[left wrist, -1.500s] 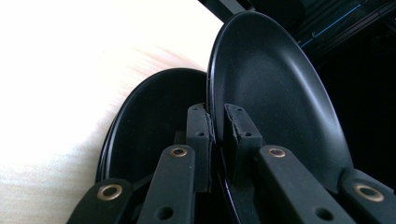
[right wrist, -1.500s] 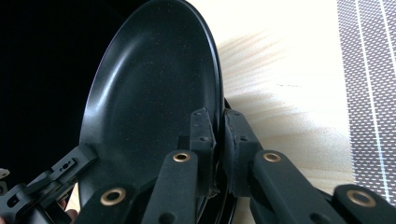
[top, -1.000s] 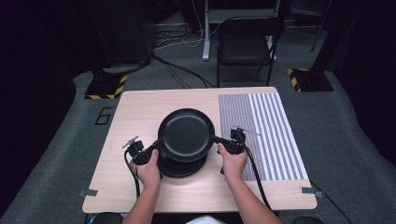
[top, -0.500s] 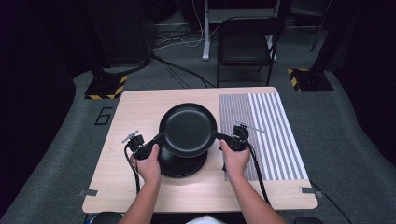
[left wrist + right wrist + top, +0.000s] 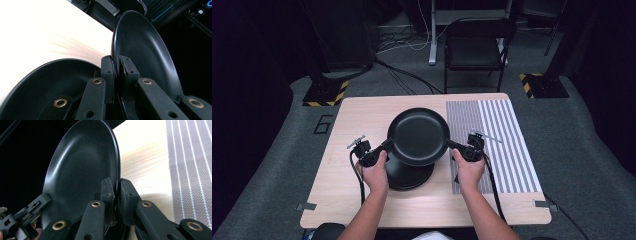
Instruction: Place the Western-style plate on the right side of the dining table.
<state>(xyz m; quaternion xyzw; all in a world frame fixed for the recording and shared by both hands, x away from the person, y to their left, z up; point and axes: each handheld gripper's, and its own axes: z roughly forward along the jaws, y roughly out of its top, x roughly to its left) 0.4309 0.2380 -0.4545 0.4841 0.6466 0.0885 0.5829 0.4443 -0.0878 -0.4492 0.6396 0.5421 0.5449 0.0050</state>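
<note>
High view, hands: the person's left gripper [image 5: 379, 150] and right gripper [image 5: 459, 148] hold the top plate [image 5: 418, 136] at opposite rims, lifted clear above the lower plate [image 5: 409, 175] of the stack.
Left gripper view, grip: the jaws are pinched narrow on the top plate's [image 5: 142, 47] thin rim, with the lower plate [image 5: 47, 85] just beneath and apart.
Right gripper view, grip: the jaws clamp the opposite rim of the top plate [image 5: 82, 172] just as tightly; the left gripper [image 5: 20, 220] shows across it.
Doing it well: both hands should probably rise and travel together, keeping the top plate level so the thin rim does not twist out of either pinch.
Near edge: the lower plate sits well inside the front of the surface [image 5: 362, 115].
Open room: bare wood lies left and ahead; the striped mat [image 5: 499, 130] to the right is free.
Far: a chair [image 5: 474, 50] and floor cables [image 5: 407, 75] stand beyond the surface, well apart.
</note>
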